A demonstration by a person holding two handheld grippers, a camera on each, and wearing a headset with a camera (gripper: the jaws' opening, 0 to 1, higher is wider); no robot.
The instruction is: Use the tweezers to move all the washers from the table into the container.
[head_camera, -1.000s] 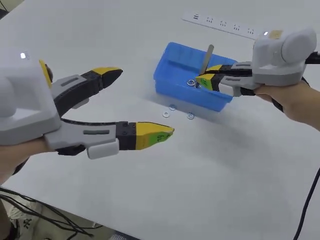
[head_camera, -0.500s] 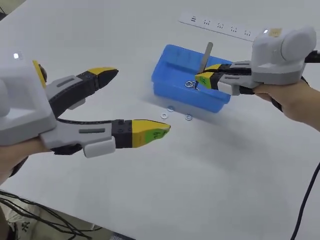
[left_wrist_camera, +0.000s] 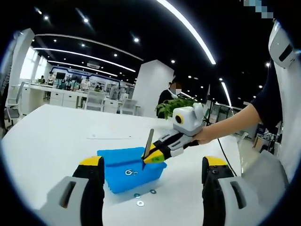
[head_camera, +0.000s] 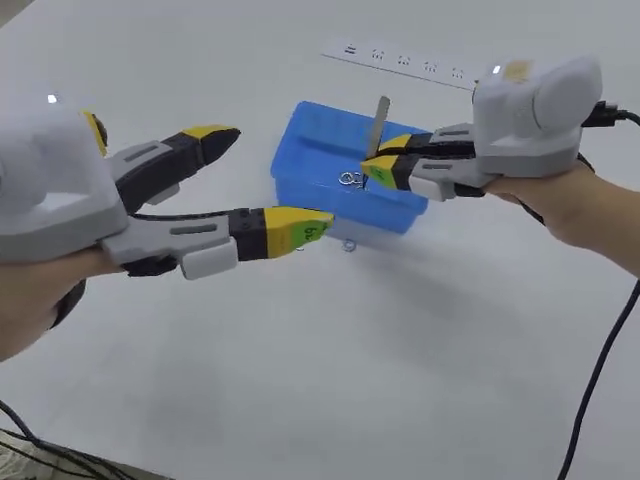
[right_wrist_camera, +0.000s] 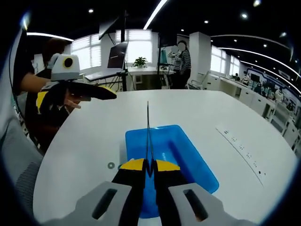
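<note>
Blue plastic forms the container (head_camera: 380, 208), which stands on the white table (head_camera: 400, 350). Several washers (head_camera: 350, 180) are seen lying inside it. The tweezers (head_camera: 379, 122) are clamped between the closed jaws of the right gripper (head_camera: 375, 172), with their handle end raised and their tips pointed down over the inside of the container. Whether a washer is pinched in the tips cannot be told. The left gripper (head_camera: 272, 180) is held spread wide and empty, just to the left of the container and above the table. A few loose washers (left_wrist_camera: 140, 203) lie on the table close to the container's front wall, so the task is judged only partly done.

If a washer is being carried, the tips should be kept low and well inside the walls before the squeeze is eased, so that nothing bounces out. For the loose washers, the tips are best brought in at a shallow slant, with one prong slid under an edge or through the hole. The thin metal rings are likely to slip on the smooth top, so a slow, steady pinch is advised. The wide jaws should be kept clear of the front wall.
</note>
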